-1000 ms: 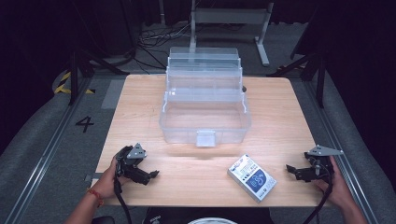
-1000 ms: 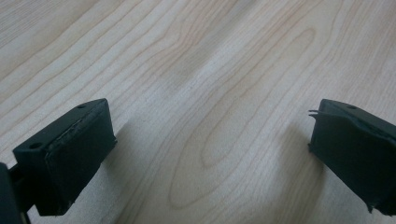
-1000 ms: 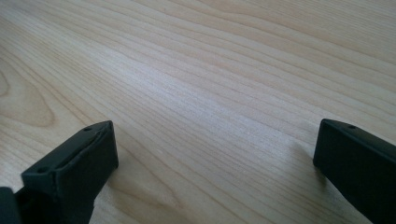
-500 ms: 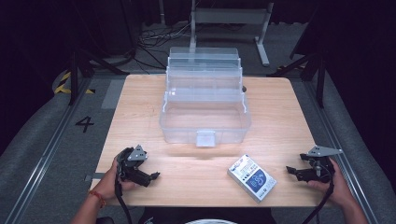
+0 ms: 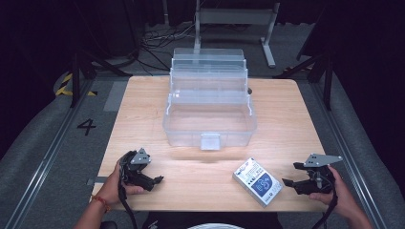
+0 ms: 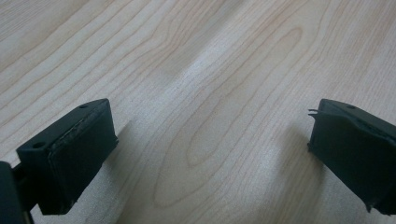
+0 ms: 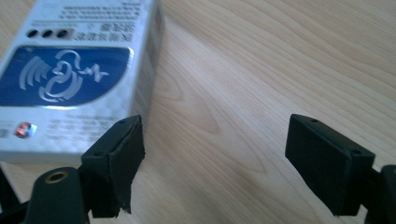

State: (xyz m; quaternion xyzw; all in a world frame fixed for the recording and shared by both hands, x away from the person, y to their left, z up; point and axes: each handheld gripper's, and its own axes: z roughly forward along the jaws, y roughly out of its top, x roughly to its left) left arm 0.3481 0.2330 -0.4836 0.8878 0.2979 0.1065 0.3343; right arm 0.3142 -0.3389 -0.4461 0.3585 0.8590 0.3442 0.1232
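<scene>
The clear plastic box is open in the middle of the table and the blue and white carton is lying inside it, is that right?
Not quite. The clear plastic box is open mid-table, but the blue and white carton lies outside it, on the table near the right gripper, as the high view shows.

I see bare table between the left gripper and the white and blue box, an open lane. The clear plastic bin blocks the table's middle. Just beside my right gripper, the box stands in the way leftward.
</scene>
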